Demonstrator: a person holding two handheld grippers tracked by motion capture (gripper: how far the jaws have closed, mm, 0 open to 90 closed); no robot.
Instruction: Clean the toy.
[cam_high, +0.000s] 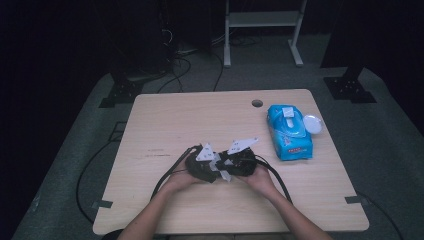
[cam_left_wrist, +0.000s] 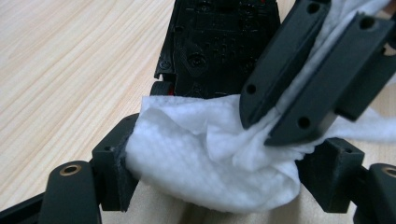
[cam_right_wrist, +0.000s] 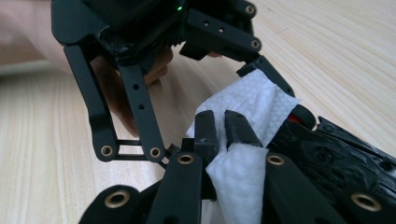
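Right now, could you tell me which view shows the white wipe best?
The left gripper view: the white wipe spreads across it, pinched by the right tongs. The right gripper view shows part; the high view shows a speck.

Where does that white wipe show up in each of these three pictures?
High view: the white wipe is a small pale scrap low in the middle, between the two hands.
Left gripper view: low centre.
Right gripper view: centre to bottom.
Shared landmark: the black toy car beside it.

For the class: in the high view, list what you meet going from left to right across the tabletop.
Left claw → right claw → blue wipes pack → white round lid.
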